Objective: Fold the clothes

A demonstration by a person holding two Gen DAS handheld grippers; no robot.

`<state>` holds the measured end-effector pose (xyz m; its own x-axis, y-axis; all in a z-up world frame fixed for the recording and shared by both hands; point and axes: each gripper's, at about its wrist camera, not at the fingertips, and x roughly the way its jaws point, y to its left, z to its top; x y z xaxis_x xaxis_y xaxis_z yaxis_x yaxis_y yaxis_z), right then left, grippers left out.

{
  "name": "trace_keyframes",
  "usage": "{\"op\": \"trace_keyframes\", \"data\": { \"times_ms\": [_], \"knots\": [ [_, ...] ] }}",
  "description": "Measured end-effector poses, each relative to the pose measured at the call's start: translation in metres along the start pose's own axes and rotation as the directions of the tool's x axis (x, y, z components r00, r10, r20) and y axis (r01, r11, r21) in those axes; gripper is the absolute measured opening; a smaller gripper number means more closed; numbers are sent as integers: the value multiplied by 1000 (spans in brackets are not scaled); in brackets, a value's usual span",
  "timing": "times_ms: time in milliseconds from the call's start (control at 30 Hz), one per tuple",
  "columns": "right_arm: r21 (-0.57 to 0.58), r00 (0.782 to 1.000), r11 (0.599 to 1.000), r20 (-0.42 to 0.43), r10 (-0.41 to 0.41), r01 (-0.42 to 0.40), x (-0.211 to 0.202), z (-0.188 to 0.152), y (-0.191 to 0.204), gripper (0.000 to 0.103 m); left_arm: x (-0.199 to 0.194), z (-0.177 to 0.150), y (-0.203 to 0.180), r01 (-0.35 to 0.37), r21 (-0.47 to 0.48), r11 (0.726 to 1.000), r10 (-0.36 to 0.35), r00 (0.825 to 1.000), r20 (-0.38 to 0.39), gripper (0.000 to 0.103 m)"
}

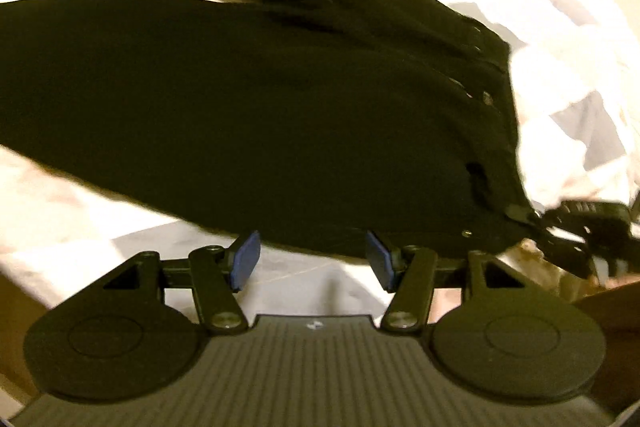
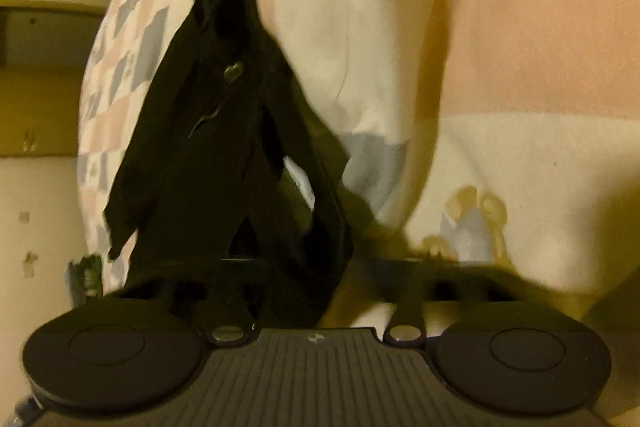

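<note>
No brand, label or readable writing showed on anything; the only mark was a small pale emblem on each gripper's ribbed body, too small to make out.

The trousers (image 1: 248,99), black, lay spread on the bed (image 1: 560,75), whose cover (image 2: 132,39) was white with grey and pink patches. Their two legs ran away to the far left, and the waist end, with a few metal studs, lay to the right.

The left gripper (image 1: 312,259) pointed steeply down at the near edge of the trousers. Its jaws stood partly apart, blue pads (image 1: 245,259) bare, with nothing between them; the cloth lay just beyond the tips.

The right gripper (image 2: 316,279) also tilted downward, at the waist corner of the trousers, where the left view showed it as a blurred black shape at the right edge. In its own view the picture was smeared and black cloth hung over its front, hiding the tips. Its jaws were closed; whether they pinched the trousers could not be told.
</note>
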<state>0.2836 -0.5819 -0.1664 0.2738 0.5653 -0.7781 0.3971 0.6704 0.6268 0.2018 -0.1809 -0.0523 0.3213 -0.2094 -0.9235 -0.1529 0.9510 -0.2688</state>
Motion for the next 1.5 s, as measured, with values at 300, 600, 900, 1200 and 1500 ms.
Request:
{"op": "trace_keyframes", "data": {
  "times_ms": [300,600,900,1200,1500],
  "knots": [
    [-11,973,973,21,-231,231,-5,-3,14,68,-24,16,38,-137,27,990,137,991,5,56],
    [-72,948,957,174,-267,283,-45,-60,84,97,-63,64,90,-244,145,959,238,970,58,67],
    [-115,929,974,341,-146,195,-46,-162,190,99,-139,98,123,-249,297,922,189,958,215,79],
    [-162,890,962,438,-129,220,-70,-235,236,101,-179,86,116,-232,362,903,138,954,267,82],
    [-214,899,951,423,-115,223,-61,-250,254,101,-210,69,114,-264,352,898,144,932,331,85]
  ]
}}
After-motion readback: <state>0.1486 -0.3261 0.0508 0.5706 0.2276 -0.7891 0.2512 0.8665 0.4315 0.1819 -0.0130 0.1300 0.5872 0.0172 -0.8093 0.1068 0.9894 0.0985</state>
